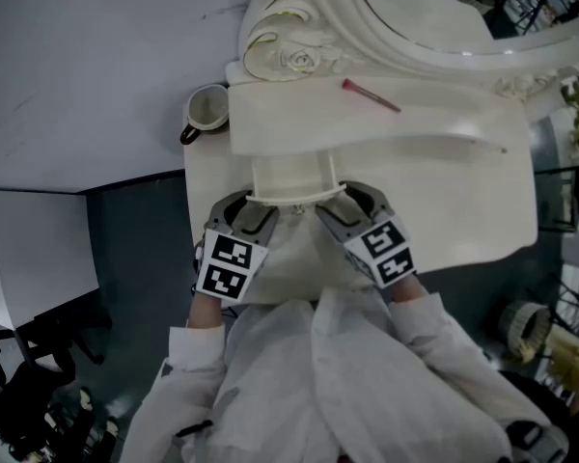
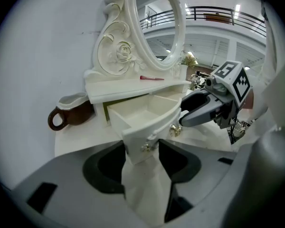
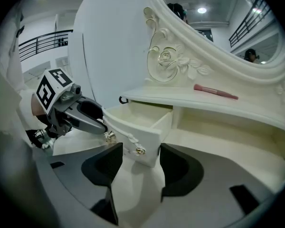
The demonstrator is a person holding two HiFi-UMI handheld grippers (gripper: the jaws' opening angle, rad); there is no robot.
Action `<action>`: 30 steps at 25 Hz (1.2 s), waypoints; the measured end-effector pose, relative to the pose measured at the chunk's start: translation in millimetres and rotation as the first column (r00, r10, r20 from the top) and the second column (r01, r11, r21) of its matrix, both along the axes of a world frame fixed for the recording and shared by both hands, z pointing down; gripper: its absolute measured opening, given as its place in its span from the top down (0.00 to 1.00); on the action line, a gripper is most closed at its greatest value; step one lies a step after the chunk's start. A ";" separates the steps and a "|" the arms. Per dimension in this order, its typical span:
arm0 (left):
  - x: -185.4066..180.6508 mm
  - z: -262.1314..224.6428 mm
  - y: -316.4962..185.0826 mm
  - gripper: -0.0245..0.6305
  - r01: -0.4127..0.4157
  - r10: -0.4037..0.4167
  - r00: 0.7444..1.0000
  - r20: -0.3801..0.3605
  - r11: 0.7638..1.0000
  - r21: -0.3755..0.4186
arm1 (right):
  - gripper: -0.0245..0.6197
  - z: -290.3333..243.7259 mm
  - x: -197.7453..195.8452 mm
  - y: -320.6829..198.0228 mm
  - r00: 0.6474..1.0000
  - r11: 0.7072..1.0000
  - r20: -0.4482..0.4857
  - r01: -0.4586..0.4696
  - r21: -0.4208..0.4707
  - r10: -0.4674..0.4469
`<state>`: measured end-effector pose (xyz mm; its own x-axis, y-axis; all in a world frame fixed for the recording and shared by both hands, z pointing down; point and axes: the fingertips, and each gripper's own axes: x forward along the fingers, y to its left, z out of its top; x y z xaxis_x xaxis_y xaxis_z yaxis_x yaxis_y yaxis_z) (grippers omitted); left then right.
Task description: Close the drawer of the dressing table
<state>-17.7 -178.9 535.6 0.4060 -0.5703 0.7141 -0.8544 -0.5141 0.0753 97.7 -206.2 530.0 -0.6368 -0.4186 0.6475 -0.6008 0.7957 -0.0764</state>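
**Lining up on an open drawer**

The drawer [image 1: 291, 177] stood pulled well out of the dressing table [image 1: 463, 191]. It stuck out from under the shelf [image 1: 299, 128] below the mirror [image 1: 434, 17], and its inside was bare as far as the views showed. None of the closing had been done; the whole push back into the table was left.

Both tools had been brought to the drawer's curved front. The left gripper [image 1: 246, 205] sat at the left end of that front and the right gripper [image 1: 352, 205] at the right end, both angled down toward it.

In the left gripper view the jaws were spread wide, with the near corner of the drawer front and one gold knob [image 2: 147, 147] standing between them. The pads did not press on it, so the tool gripped nothing. The right gripper view showed the same: jaws apart, the other corner of the front and a knob [image 3: 140, 150] between them, and nothing clamped.

Each tool's tip lay just beside a knob. Whether either actually touched the front could not be made out.

A brown mug [image 1: 207, 109] stood at the table's left edge and a pink stick [image 1: 372, 95] lay on the shelf, both clear of the drawer's path. What remained looked like a plain shove on the front with both tools until it sat flush.
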 end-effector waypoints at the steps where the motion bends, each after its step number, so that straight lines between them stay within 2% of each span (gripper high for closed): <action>1: 0.6 -0.3 -0.5 0.66 -0.008 0.008 1.000 0.003 1.000 0.001 | 0.62 0.2 -0.2 -0.7 1.000 1.000 0.001 -0.001 -0.007 0.001; 22: 1.2 4.2 -1.2 0.66 -0.047 0.047 0.999 0.010 0.999 0.012 | 0.62 1.6 -8.2 -1.4 1.000 1.000 0.004 -0.012 -0.012 0.012; 30: -3.0 1.7 -3.9 0.66 -0.047 0.041 0.994 0.100 0.997 0.062 | 0.62 -0.1 -8.6 -2.2 0.998 1.000 -0.067 0.000 0.012 0.001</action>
